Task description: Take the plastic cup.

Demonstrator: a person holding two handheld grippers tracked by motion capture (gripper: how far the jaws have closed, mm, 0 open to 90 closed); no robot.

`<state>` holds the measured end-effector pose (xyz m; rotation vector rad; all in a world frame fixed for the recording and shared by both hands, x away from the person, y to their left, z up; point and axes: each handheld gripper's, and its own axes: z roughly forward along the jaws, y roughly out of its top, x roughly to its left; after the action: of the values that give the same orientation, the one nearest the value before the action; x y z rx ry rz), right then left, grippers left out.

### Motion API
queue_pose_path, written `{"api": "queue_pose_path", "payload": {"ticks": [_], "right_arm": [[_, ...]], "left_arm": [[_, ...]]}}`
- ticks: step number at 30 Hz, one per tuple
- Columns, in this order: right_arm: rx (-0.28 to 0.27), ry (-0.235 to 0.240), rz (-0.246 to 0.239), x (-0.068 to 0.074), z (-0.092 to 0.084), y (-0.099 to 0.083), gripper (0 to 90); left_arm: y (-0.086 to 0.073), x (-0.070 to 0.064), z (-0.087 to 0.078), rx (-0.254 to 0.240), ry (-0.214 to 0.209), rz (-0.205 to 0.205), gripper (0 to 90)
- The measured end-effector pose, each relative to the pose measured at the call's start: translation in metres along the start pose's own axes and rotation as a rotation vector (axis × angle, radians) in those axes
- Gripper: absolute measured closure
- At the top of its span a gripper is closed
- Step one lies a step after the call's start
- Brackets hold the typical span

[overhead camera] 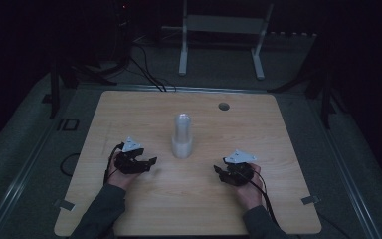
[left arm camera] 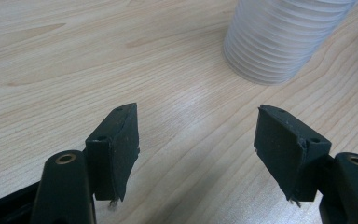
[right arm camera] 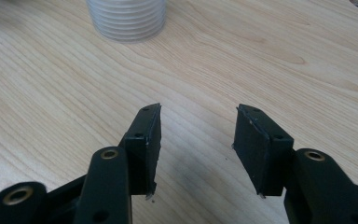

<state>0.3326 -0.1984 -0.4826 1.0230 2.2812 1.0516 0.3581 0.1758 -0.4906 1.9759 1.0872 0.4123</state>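
A tall stack of translucent white plastic cups (overhead camera: 182, 137) stands upside down near the middle of the wooden table (overhead camera: 248, 134). My left gripper (overhead camera: 151, 162) rests low on the table to the left of the stack and points toward it. Its jaws stand apart with nothing between them (left arm camera: 196, 109), and the stack's base (left arm camera: 279, 42) lies ahead and to the right. My right gripper (overhead camera: 218, 172) sits to the right of the stack, a little nearer the front edge. It is open and empty too (right arm camera: 198, 107), with the cups (right arm camera: 127, 18) ahead at the upper left.
A round cable hole (overhead camera: 223, 106) is in the table's far side. A white metal stand (overhead camera: 224, 30) is on the floor behind the table, with cables (overhead camera: 144, 69) beside it. The room is dim.
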Motion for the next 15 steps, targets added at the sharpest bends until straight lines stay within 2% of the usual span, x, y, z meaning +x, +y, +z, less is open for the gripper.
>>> {"api": "queue_pose_path", "payload": {"ticks": [6,8,12,15], "right_arm": [[-0.004,0.057,-0.007,0.006,0.000,0.004,54.4],[-0.004,0.068,-0.006,0.009,-0.001,0.006,52.1],[0.005,0.069,-0.018,0.013,-0.001,0.010,49.6],[-0.011,0.057,-0.028,0.015,-0.003,0.014,47.4]], "left_arm": [[0.001,0.000,-0.002,-0.007,-0.011,-0.006,30.8],[0.000,-0.001,-0.003,-0.008,-0.009,-0.006,30.9],[0.002,-0.003,-0.004,-0.018,-0.022,-0.006,30.9],[0.004,-0.003,-0.007,-0.033,-0.038,-0.017,30.9]]}}
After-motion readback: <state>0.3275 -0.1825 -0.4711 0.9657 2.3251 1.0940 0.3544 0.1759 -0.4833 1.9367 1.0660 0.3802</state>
